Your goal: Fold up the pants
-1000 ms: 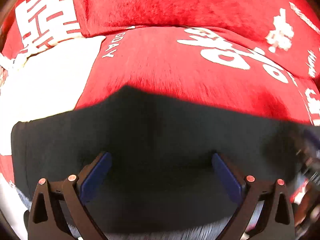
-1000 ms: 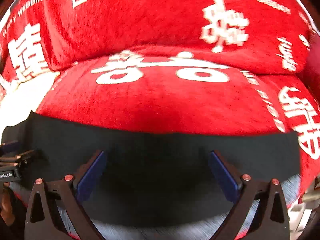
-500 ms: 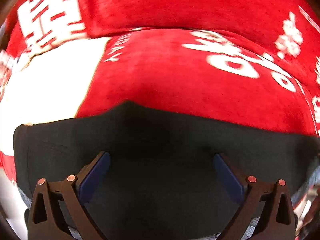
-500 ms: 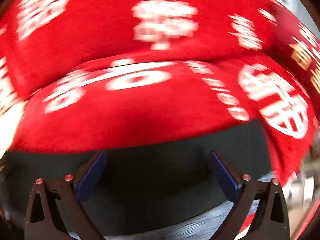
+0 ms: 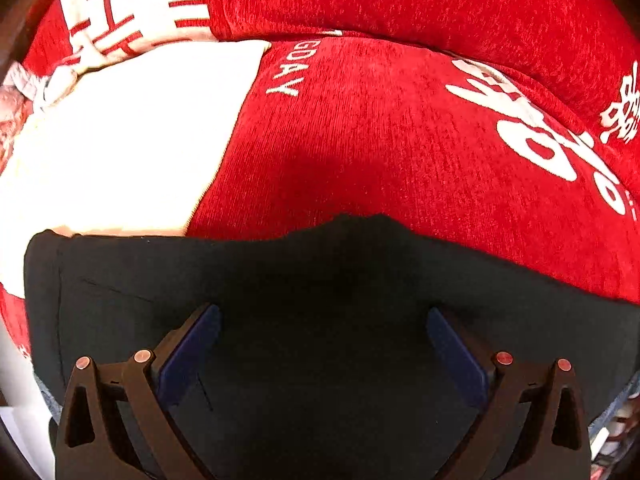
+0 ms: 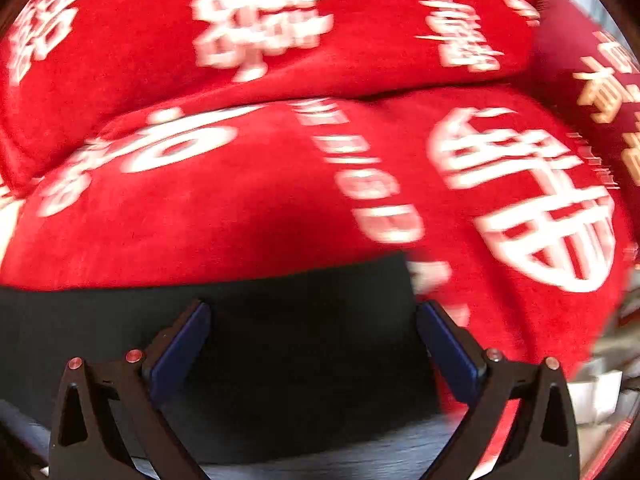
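While the black pants [image 5: 320, 300] lie flat across a red blanket [image 5: 400, 152] with white lettering, the left tool [image 5: 323, 344] and right tool [image 6: 313, 340] both hang spread wide above the cloth, gripping nothing.

Left wrist view: close above black pants [image 5: 320, 300], facing forward toward the red cover's [image 5: 380, 140] white patch [image 5: 120, 140] on its left.
Right wrist view: equally close, facing forward over the pants' [image 6: 280, 320] right edge; blurred.
Shared: pants and the cover's [image 6: 240, 220] white lettering.
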The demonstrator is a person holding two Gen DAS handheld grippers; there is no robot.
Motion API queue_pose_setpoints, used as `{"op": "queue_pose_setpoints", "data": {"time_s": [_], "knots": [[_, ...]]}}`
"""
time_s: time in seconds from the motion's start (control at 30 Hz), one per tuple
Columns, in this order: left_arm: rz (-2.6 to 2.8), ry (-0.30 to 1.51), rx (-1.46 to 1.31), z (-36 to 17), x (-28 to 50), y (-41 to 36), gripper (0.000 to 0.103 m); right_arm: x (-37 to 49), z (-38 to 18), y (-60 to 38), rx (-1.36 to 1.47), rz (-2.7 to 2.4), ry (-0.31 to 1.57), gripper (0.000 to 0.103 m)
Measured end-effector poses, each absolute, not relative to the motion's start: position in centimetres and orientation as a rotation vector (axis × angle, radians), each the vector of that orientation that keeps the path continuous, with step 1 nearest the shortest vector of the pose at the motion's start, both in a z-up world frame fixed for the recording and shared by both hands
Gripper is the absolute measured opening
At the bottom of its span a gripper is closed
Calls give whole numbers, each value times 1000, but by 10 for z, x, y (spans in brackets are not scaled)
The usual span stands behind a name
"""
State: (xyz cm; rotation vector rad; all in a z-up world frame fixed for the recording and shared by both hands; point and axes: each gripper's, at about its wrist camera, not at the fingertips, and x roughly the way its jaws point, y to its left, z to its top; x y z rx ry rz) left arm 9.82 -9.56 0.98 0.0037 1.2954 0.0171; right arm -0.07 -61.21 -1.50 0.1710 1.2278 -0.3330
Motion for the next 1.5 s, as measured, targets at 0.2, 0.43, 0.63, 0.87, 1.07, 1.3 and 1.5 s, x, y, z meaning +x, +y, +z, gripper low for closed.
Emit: {"op": "queue_pose_setpoints", "data": {"time_s": [0.2, 0.43, 0.63, 0.87, 1.07, 1.3, 1.5], "knots": [[-56, 1266, 42, 33, 46, -121, 103, -45, 29, -583, 253, -206, 1145, 102], [-166, 1259, 221, 19, -16, -152, 103, -75, 4, -460, -7, 28, 1232, 102], [-118, 1287, 68, 15, -10, -85, 103, -88, -5, -542, 254, -179, 1275, 103], [-48, 1269, 19, 20, -24, -42, 103, -71, 29, -491, 250, -182, 1224, 103], [-100, 1212, 132, 25, -52, -64, 103, -29, 35, -308, 88, 128, 1219, 103], [-53, 1224, 144, 6, -54, -17, 103, -36, 17, -247, -51, 154, 1233, 102], [50, 1300, -144, -8, -51, 70, 103, -40, 12, -327, 25, 1, 1280, 103]]}}
